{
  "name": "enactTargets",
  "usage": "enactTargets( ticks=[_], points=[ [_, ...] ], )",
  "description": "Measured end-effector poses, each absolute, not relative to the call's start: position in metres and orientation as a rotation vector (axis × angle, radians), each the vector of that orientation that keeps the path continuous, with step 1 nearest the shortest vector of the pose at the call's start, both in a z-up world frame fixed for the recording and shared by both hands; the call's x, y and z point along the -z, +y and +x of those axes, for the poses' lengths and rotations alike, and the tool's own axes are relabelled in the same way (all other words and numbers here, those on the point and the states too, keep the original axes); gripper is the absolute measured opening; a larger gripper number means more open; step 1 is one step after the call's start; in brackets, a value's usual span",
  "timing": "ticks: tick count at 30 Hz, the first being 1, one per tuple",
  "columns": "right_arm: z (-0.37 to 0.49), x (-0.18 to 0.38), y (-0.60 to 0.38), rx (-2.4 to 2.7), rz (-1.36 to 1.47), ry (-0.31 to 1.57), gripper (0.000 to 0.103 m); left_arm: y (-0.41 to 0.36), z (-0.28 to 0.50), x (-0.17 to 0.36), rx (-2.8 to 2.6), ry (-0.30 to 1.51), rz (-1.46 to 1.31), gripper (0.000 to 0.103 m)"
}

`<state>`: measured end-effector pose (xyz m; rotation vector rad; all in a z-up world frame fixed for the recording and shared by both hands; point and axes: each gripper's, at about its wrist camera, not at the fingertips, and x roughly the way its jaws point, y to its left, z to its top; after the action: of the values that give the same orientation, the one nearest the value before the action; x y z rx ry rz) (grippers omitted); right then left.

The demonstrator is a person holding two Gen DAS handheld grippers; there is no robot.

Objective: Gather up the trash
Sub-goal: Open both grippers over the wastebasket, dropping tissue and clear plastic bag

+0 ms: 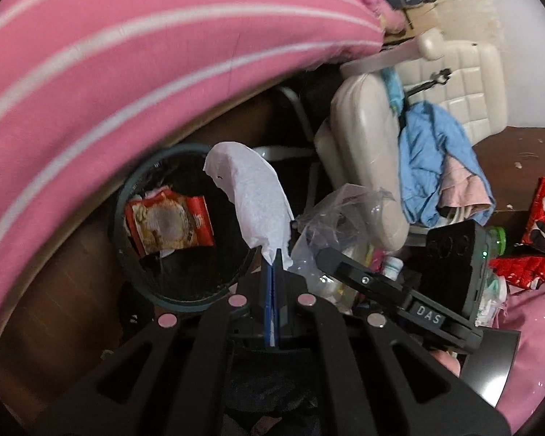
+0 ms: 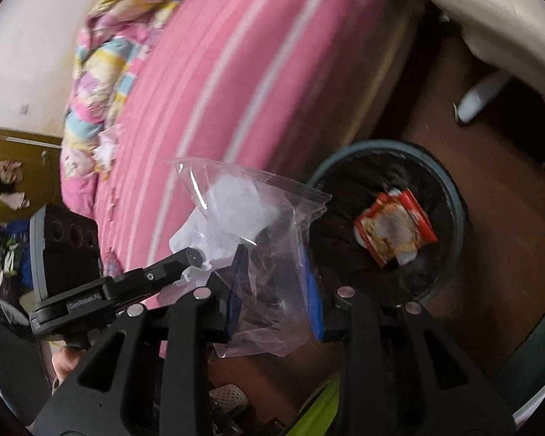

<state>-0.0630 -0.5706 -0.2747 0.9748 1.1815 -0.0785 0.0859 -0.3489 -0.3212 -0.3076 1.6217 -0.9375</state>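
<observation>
Pinching a white tissue (image 1: 250, 196) between closed jaws, the left gripper (image 1: 274, 254) is holding it just beside the rim of the trash bin (image 1: 127, 196), with the loose end of the sheet hanging over the bin's mouth. The right gripper (image 2: 272, 272) is clamping a clear plastic bag (image 2: 258, 225) between jaws standing partly apart; the bag is bulging out ahead of the fingers and sitting just short of the bin (image 2: 454, 196) rim, on the bed (image 2: 236, 72) side. Inside the bin, one red snack wrapper (image 2: 396, 232) is lying on a dark liner.

Both grippers are crowding the same opening from neighbouring sides, so the risk, as I judge it, is of them knocking together or one release landing on the other's fingers. The tissue is light and is likely to drift, catch on the rim or cling to the pads if let go off-centre. The bag is springy and mostly still outside the rim; released from here it could be sliding down the bin's outside to the floor.

Counted: two grippers, one tissue, one plastic bag, one wrapper, one bin.
</observation>
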Motion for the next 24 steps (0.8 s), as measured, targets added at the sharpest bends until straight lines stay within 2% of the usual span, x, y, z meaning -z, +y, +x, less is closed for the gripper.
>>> enactTargets(
  ticks=[14, 19, 21, 22, 24],
  points=[
    [-0.057, 0.356, -0.607, 0.150, 1.112, 1.282, 0.031, -0.406, 0.084, 0.416, 0.868, 1.804, -0.228, 0.001],
    [-0.061, 0.382, -0.611, 0.171, 1.192, 1.327, 0.038, -0.413, 0.085, 0.434, 0.833, 1.828, -0.218, 0.004],
    [-0.063, 0.390, -0.615, 0.185, 1.228, 1.337, 0.047, -0.415, 0.084, 0.438, 0.822, 1.835, -0.207, 0.005],
    [-0.063, 0.391, -0.616, 0.189, 1.237, 1.335, 0.050, -0.415, 0.084, 0.440, 0.817, 1.840, -0.198, 0.006],
    [-0.064, 0.392, -0.619, 0.199, 1.259, 1.324, 0.061, -0.415, 0.083, 0.443, 0.800, 1.845, -0.180, 0.027]
  ],
)
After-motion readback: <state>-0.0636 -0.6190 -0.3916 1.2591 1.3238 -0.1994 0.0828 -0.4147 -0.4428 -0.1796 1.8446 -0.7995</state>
